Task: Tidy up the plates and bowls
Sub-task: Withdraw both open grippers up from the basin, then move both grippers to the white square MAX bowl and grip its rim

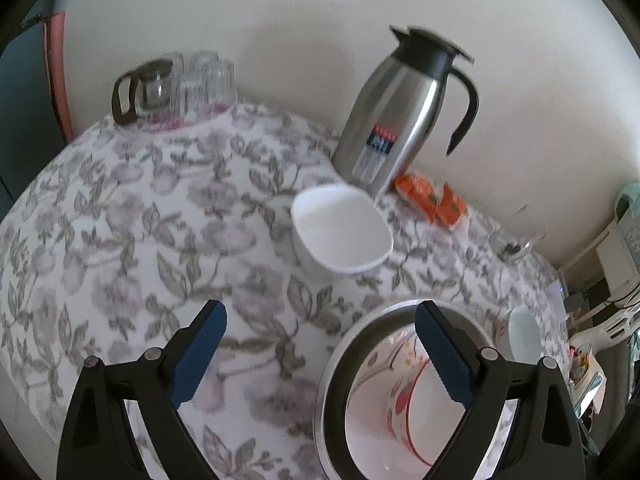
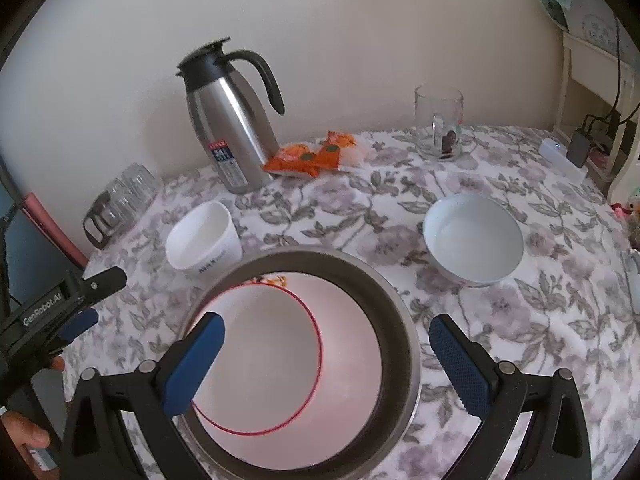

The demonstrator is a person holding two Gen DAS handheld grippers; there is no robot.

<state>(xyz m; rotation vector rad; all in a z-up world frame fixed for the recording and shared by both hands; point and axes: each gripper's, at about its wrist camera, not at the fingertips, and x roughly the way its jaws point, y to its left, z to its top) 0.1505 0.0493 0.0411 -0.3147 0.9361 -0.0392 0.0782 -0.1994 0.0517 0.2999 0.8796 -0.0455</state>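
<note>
Both claws stand wide with nothing between their blue pads. In the right wrist view the right claw (image 2: pixel 326 364) fills the lower part of the frame, spread over a steel bowl (image 2: pixel 394 304) at lower centre; inside it sits a white bowl with a red rim line (image 2: pixel 280 352). The left pad lies over that inner bowl's edge and the right pad lies outside the steel rim, touching neither as far as the view shows. A plain white bowl (image 2: pixel 474 240) stands to the right of centre on the flower-patterned worktop (image 2: pixel 520 320), apart from the steel bowl, and a white cup (image 2: pixel 204 238) stands just beyond the steel rim at left of centre. Behind, a steel thermos jug (image 2: pixel 230 120), orange packets (image 2: pixel 310 154) and a glass mug (image 2: pixel 438 122) line the wall. The left claw (image 2: pixel 80 312) shows at the left edge, a hand (image 2: pixel 24 436) below it. In the left wrist view the left claw (image 1: pixel 320 360) is equally wide, its right pad over the steel bowl (image 1: pixel 352 340) at lower right, with the white cup (image 1: pixel 340 232) at centre.
</note>
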